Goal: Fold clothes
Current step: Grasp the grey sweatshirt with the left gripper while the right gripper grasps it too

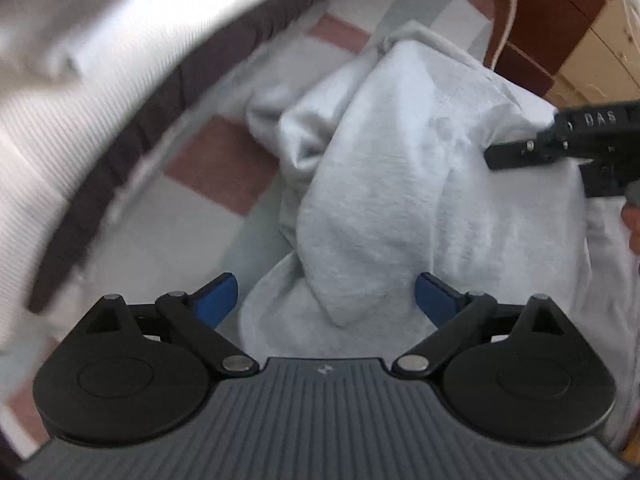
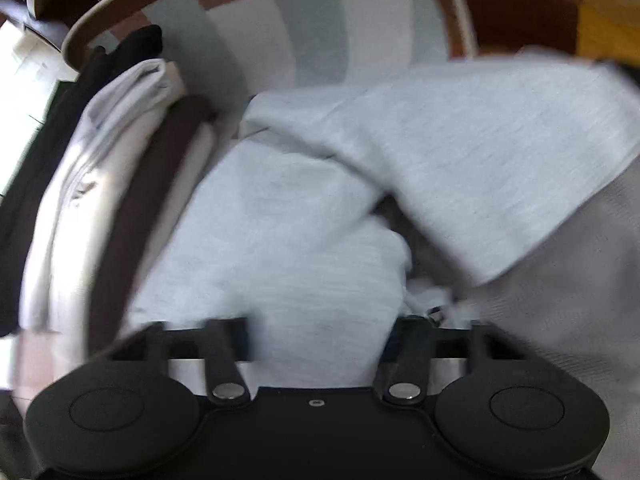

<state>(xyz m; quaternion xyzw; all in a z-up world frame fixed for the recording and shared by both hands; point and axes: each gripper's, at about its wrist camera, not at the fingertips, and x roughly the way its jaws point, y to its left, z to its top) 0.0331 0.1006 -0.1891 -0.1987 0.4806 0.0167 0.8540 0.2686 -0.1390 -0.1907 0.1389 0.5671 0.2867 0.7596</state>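
Note:
A light grey sweatshirt [image 1: 400, 168] lies bunched on the checked table, with a fold running toward me. My left gripper [image 1: 326, 300] is open, its blue pads [image 1: 218, 298] on either side of the garment's near fold, holding nothing. My right gripper shows in the left wrist view [image 1: 520, 152] at the right, over the sweatshirt. In the right wrist view the same sweatshirt [image 2: 300, 240] fills the middle, blurred, with a flap [image 2: 480, 152] lifted at the right. The right gripper [image 2: 324, 328] looks open, its fingertips hidden in the cloth.
A stack of folded clothes, white [image 1: 60, 112] and dark brown [image 1: 132, 152], lies at the left; it also shows in the right wrist view [image 2: 100, 180]. The round table's wooden rim [image 2: 456, 8] curves behind. A checked cloth [image 1: 224, 160] covers the table.

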